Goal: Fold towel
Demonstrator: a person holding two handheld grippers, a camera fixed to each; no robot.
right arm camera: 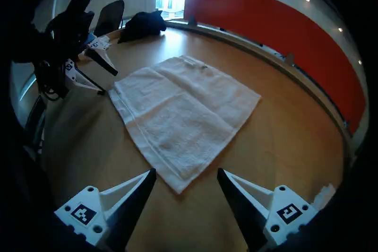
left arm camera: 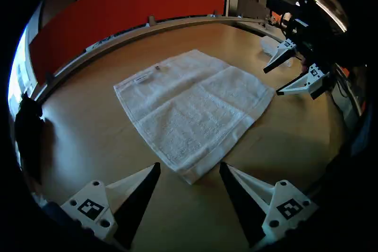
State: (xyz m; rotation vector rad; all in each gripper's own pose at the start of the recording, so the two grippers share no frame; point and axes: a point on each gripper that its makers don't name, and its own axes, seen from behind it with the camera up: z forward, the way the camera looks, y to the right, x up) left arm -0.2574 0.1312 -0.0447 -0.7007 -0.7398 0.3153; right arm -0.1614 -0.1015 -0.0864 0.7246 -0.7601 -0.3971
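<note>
A white towel point(left arm camera: 193, 110) lies spread flat on the wooden table point(left arm camera: 90, 124). Its near corner reaches between the open fingers of my left gripper point(left arm camera: 189, 167), just above the tabletop. Across the towel, at its far right corner, my right gripper point(left arm camera: 271, 82) hovers open in a hand. In the right gripper view the same towel point(right arm camera: 182, 110) points a corner between the fingers of my right gripper point(right arm camera: 185, 171), which holds nothing. The left gripper point(right arm camera: 109, 83) stands open by the towel's far left corner.
A red partition point(left arm camera: 127, 11) point(right arm camera: 283, 30) runs along the table's curved far edge. A dark bundle point(right arm camera: 141, 22) and a chair point(right arm camera: 111, 15) sit at one end. A small white object point(left arm camera: 271, 46) lies beyond the right gripper. Bare wood point(right arm camera: 283, 134) surrounds the towel.
</note>
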